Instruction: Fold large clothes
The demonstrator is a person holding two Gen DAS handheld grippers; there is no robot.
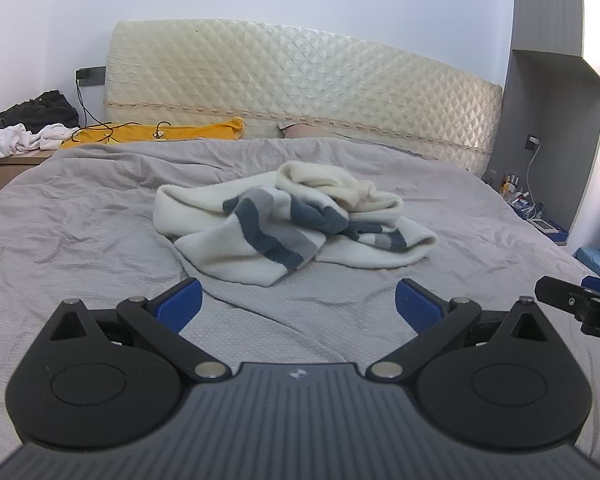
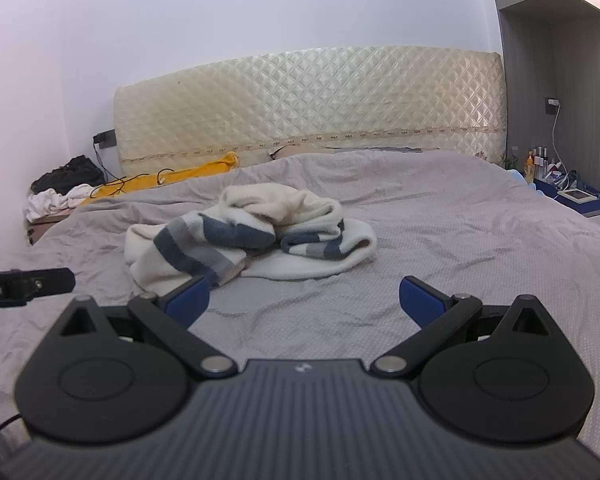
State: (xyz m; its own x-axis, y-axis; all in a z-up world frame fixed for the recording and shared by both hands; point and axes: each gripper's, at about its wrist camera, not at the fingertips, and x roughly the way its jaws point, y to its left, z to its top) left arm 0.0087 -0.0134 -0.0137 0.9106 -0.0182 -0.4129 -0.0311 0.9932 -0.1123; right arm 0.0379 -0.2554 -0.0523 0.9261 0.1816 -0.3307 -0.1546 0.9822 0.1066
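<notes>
Grippers come nearest: the left gripper (image 1: 298,300) and the right gripper (image 2: 304,300) hover side by side over the foot of the bed, each with blue-padded jaws spread wide and holding nothing. Beyond them stretches a wrinkled grey duvet (image 1: 80,216). Near the middle of the bed lies a crumpled cream sweater (image 1: 292,220) with navy and grey stripes, apart from both grippers. Farther back, a yellow cloth (image 1: 160,132) lies at the head edge, below a quilted cream headboard (image 1: 300,84). Dark and white clothes (image 1: 32,124) are piled on the nightstand (image 1: 8,168) at the left.
</notes>
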